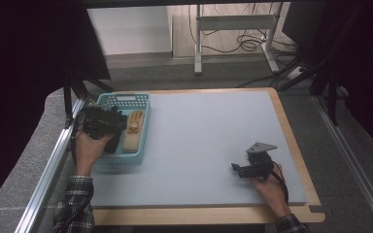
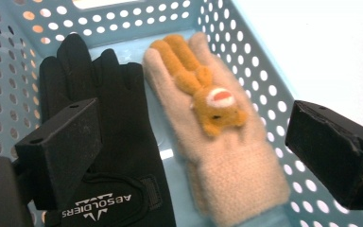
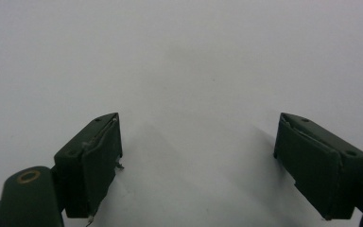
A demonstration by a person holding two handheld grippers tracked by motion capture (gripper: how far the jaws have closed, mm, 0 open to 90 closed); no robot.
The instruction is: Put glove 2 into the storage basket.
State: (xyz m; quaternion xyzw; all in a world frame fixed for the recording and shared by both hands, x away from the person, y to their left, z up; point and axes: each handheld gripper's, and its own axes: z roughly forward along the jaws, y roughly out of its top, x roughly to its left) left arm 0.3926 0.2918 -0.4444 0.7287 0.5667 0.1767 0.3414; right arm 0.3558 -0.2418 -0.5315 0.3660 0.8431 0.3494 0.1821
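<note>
Basket [image 2: 264, 71]: glossy perforated plastic. Black glove [image 2: 118, 142]: smooth matt fabric. Beige glove [image 2: 231, 161]: fuzzy knit. Tabletop [image 1: 209, 136]: matt.

A lab recording booth: black curtains [image 1: 19, 53] hang round a mat-topped table [image 1: 213, 131] framed by aluminium rails [image 1: 48, 165], with loose cables [image 1: 250, 43] beneath a desk [image 1: 235, 22] behind.

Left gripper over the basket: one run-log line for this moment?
left gripper: open, above basket, holds nothing | black glove and beige glove: side by side in basket | right gripper: open, over bare mat
</note>
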